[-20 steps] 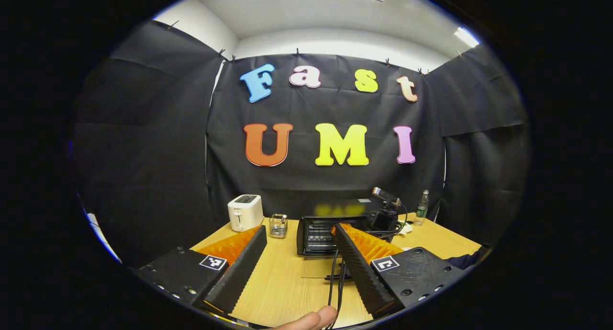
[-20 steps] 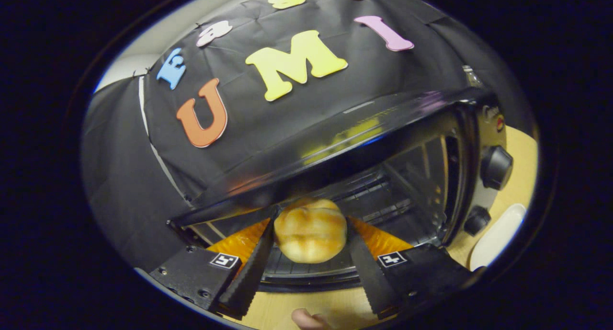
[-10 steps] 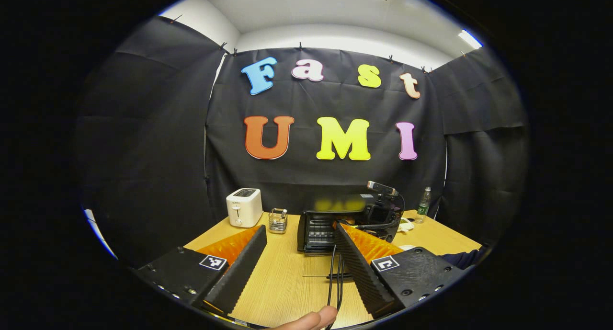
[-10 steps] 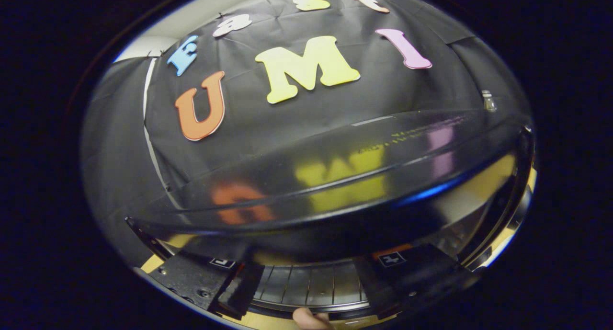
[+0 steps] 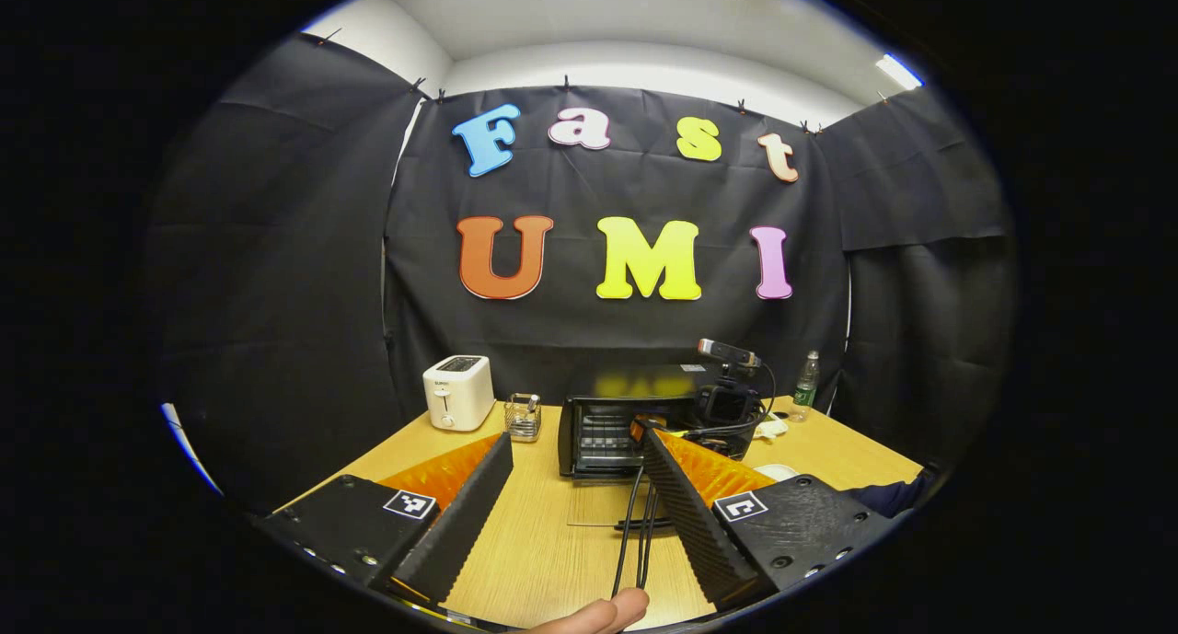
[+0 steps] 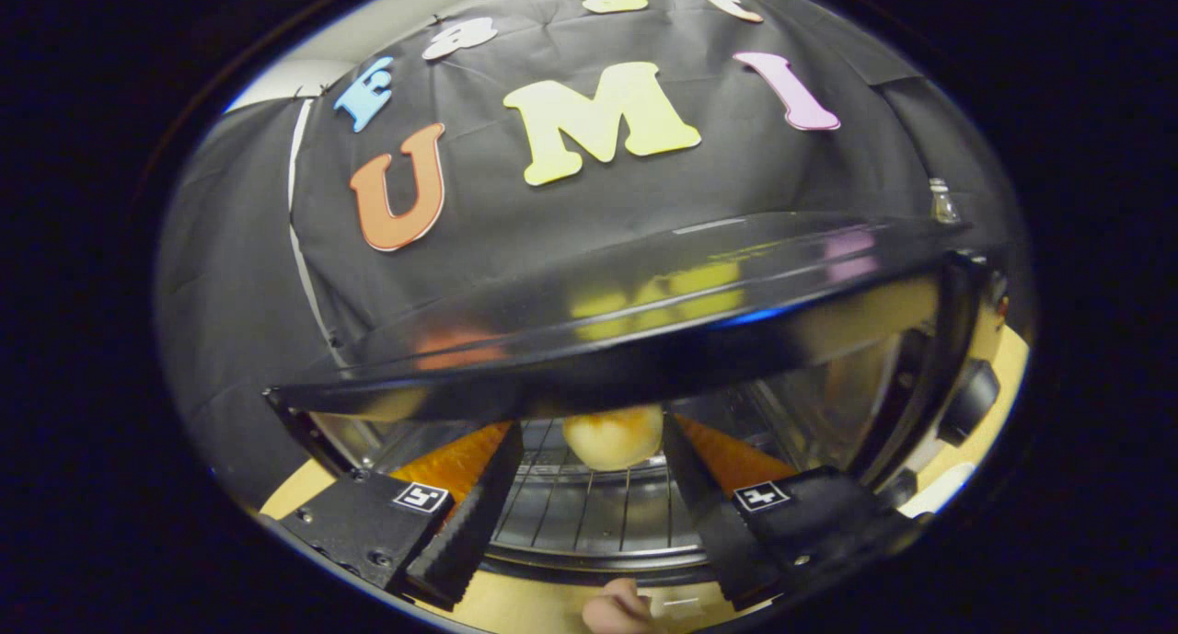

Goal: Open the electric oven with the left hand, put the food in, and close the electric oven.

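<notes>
While the bread roll (image 6: 614, 436) sits on the wire rack (image 6: 589, 514) inside the open electric oven (image 6: 644, 312), the right gripper (image 6: 589, 473) is spread, fingers clear of it. From the left gripper view, the left gripper (image 5: 575, 487) hangs spread over the table (image 5: 543, 551), well back from the oven, a toaster (image 5: 457, 392) beyond.
</notes>
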A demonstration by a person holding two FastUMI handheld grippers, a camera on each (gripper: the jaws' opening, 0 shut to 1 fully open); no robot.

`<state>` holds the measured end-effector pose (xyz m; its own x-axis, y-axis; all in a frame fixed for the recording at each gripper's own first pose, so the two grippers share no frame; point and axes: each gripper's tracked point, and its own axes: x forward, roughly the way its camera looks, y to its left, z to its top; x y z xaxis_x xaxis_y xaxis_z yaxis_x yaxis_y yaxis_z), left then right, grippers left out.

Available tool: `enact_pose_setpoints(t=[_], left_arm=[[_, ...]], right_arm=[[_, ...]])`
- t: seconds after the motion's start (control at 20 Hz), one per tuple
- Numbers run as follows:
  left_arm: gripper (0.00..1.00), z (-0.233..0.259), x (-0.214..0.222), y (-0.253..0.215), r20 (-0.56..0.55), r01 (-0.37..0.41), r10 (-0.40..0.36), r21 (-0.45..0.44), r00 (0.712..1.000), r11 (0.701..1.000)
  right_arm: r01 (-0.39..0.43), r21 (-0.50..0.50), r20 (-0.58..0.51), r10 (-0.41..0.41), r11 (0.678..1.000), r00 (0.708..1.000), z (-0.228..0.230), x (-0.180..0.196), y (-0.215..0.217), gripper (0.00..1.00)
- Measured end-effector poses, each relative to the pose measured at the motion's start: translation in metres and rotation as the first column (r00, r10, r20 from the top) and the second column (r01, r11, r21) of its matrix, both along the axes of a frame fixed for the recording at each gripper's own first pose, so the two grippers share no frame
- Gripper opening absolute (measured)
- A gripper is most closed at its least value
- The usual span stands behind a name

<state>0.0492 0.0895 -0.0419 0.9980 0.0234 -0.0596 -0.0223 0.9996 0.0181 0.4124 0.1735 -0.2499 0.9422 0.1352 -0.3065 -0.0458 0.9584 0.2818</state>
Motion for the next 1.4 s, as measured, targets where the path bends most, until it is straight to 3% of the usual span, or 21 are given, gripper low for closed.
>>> enact_pose_setpoints(t=[0.45, 0.9, 1.15, 1.4], left_arm=[[0.94, -0.021, 0.022, -0.026, -0.061, 0.028, -0.028, 0.004, 0.998, 1.000], [0.94, -0.080, 0.062, -0.054, -0.173, 0.051, -0.064, -0.079, 0.983, 0.996], [0.95, -0.142, 0.087, -0.077, -0.296, 0.084, -0.092, -0.041, 0.951, 0.996], [0.94, -0.193, 0.092, -0.087, -0.403, 0.079, -0.106, -0.081, 0.909, 0.994]], right_arm=[[-0.033, 0.086, 0.089, 0.026, 0.996, 0.996, 0.077, -0.122, -0.053, 0.95], [0.026, -0.094, 0.215, -0.006, 0.995, 0.976, 0.188, -0.227, -0.142, 0.95], [0.075, -0.136, 0.297, -0.031, 0.988, 0.954, 0.242, -0.278, -0.183, 0.96], [0.140, -0.201, 0.338, -0.066, 0.970, 0.939, 0.272, -0.321, -0.225, 0.96]])
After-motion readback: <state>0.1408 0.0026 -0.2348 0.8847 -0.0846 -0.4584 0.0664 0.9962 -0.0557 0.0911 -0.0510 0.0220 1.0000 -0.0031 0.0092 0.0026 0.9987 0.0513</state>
